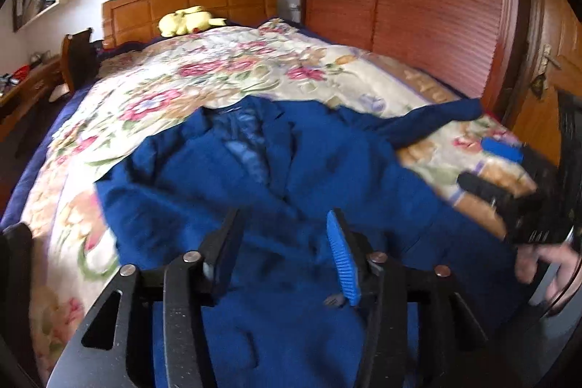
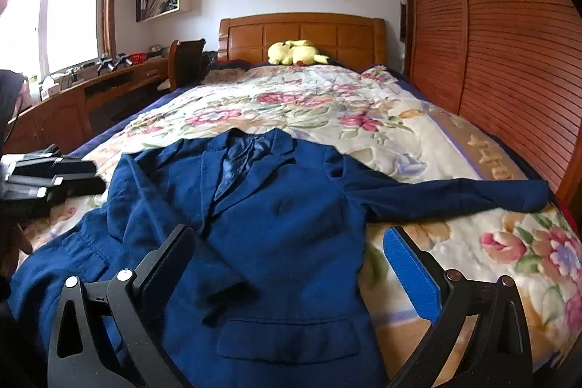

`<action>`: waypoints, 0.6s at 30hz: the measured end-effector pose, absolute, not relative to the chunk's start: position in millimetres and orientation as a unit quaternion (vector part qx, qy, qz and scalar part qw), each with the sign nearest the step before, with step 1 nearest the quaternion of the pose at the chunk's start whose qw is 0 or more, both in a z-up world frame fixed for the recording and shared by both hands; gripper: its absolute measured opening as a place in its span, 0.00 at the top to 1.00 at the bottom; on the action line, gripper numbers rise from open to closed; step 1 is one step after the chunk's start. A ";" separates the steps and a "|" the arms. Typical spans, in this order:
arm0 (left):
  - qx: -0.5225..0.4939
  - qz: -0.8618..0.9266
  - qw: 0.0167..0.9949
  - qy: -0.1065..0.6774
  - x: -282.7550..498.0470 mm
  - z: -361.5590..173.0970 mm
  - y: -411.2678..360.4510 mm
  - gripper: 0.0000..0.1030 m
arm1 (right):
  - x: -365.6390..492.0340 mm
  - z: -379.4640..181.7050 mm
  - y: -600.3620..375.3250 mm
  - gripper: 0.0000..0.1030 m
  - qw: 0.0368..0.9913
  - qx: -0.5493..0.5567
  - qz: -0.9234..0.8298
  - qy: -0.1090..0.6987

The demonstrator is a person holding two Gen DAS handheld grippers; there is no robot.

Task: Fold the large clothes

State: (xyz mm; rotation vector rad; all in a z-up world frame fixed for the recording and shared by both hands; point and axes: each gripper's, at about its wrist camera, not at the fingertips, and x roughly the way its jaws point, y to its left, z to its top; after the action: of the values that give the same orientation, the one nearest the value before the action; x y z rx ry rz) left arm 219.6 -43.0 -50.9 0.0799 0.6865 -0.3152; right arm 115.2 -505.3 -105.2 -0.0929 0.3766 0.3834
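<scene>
A dark blue suit jacket (image 2: 276, 217) lies face up on the floral bedspread (image 2: 291, 104), collar toward the headboard. Its right sleeve (image 2: 454, 193) stretches out to the right; the left sleeve lies folded across the front. It also shows in the left wrist view (image 1: 262, 177). My left gripper (image 1: 283, 228) is open and empty, just above the jacket's lower front. My right gripper (image 2: 291, 250) is open wide and empty, above the jacket's lower right side. The right gripper also shows in the left wrist view (image 1: 491, 166) at the right edge of the bed.
A yellow plush toy (image 2: 296, 52) lies by the wooden headboard (image 2: 302, 35). A slatted wooden wardrobe (image 2: 491, 35) runs along the bed's right side. A desk (image 2: 91, 86) with a chair (image 2: 187, 60) stands to the left, under a window.
</scene>
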 end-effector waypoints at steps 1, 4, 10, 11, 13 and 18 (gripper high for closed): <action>0.037 -0.149 0.930 0.334 216.6 -55.0 -38.1 0.41 | 117.6 -105.4 -500.0 0.00 0.962 -0.051 0.191 0.188; 0.017 -0.137 0.933 0.331 208.8 -65.2 -17.3 0.30 | 123.4 -108.0 -483.1 0.00 0.959 -0.069 0.197 0.192; -0.008 -0.100 0.942 0.320 194.8 -73.7 19.4 0.29 | 146.3 -120.2 -457.6 0.00 0.945 -0.091 0.221 0.223; -0.015 -0.099 0.942 0.320 193.3 -73.5 26.4 0.29 | 149.4 -124.2 -452.5 0.00 0.941 -0.096 0.228 0.232; -0.024 -0.085 0.945 0.314 190.3 -71.9 39.8 0.29 | 155.0 -133.3 -443.8 0.00 0.931 -0.110 0.247 0.245; -0.034 -0.060 0.949 0.309 185.6 -72.3 65.9 0.29 | 172.7 -151.0 -436.0 0.02 0.914 -0.132 0.263 0.279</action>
State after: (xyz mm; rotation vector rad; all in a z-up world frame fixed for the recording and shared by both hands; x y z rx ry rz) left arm 185.6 65.9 -72.3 -0.0687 0.6278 -0.1212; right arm 172.7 -436.0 -151.0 -0.2709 0.5756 0.5413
